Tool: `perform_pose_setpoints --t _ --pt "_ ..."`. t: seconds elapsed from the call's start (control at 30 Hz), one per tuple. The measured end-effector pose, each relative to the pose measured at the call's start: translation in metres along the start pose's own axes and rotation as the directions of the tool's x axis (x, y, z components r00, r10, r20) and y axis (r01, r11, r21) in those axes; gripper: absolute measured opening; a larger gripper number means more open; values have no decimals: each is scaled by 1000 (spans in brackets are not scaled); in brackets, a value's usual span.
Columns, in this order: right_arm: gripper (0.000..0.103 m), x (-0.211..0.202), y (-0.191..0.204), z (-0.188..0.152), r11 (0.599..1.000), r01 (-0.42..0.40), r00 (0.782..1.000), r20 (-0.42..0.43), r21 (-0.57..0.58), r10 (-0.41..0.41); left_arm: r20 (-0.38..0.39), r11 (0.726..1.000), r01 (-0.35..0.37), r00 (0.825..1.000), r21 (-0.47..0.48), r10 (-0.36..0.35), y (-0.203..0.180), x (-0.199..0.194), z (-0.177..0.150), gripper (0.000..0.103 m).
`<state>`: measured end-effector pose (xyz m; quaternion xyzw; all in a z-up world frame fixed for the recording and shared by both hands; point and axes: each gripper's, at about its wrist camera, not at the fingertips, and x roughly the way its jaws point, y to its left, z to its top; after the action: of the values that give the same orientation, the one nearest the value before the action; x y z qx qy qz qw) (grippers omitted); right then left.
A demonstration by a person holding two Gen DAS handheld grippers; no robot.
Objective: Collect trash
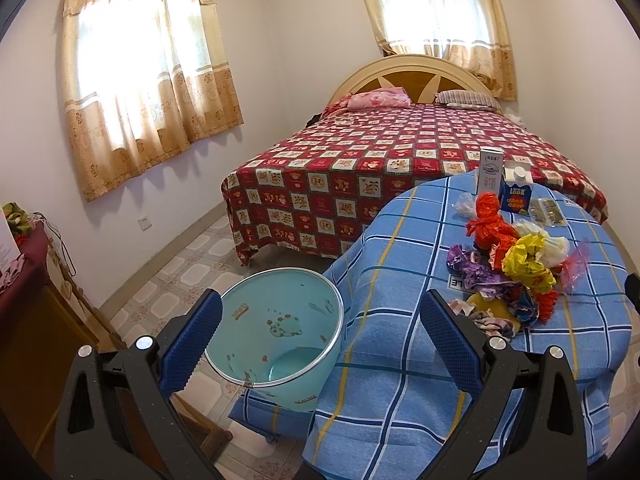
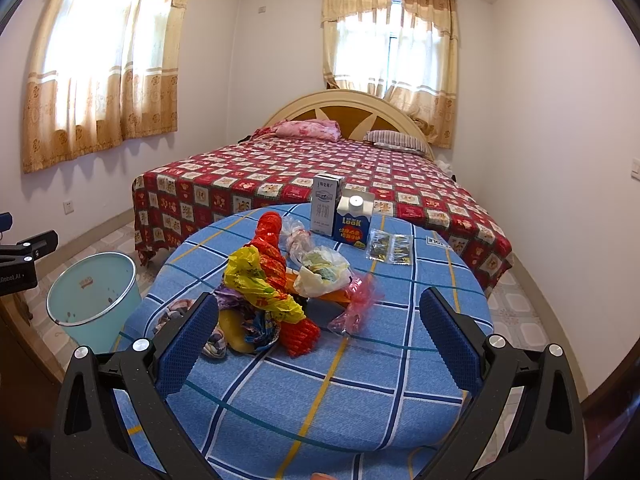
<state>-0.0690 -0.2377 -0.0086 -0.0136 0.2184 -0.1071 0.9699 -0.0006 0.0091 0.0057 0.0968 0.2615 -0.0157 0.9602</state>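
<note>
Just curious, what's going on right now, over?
Both tools open, empty. Wrapper pile untouched on table. Bin beside table, nothing blocking.

The table under the blue checked cloth (image 2: 360, 380) is fully covered, so its legs and top cannot be seen. In the pile of wrappers (image 2: 272, 292), the lower pieces are hidden by the yellow bag (image 2: 256, 280) on top. The small print on the white carton (image 2: 325, 210) is too small to read. The bottom of the bin (image 1: 280, 336) is partly hidden behind its own rim. The cabinet (image 1: 28, 312) on the left is cut off by the picture edge.
</note>
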Motion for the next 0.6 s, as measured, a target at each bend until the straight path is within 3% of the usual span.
perform_pose_setpoints --t 0.6 --pt "98 1 0 -1 1000 1 1000 -1 0 -1 3 1000 0 1000 0 0 1 -1 0 97"
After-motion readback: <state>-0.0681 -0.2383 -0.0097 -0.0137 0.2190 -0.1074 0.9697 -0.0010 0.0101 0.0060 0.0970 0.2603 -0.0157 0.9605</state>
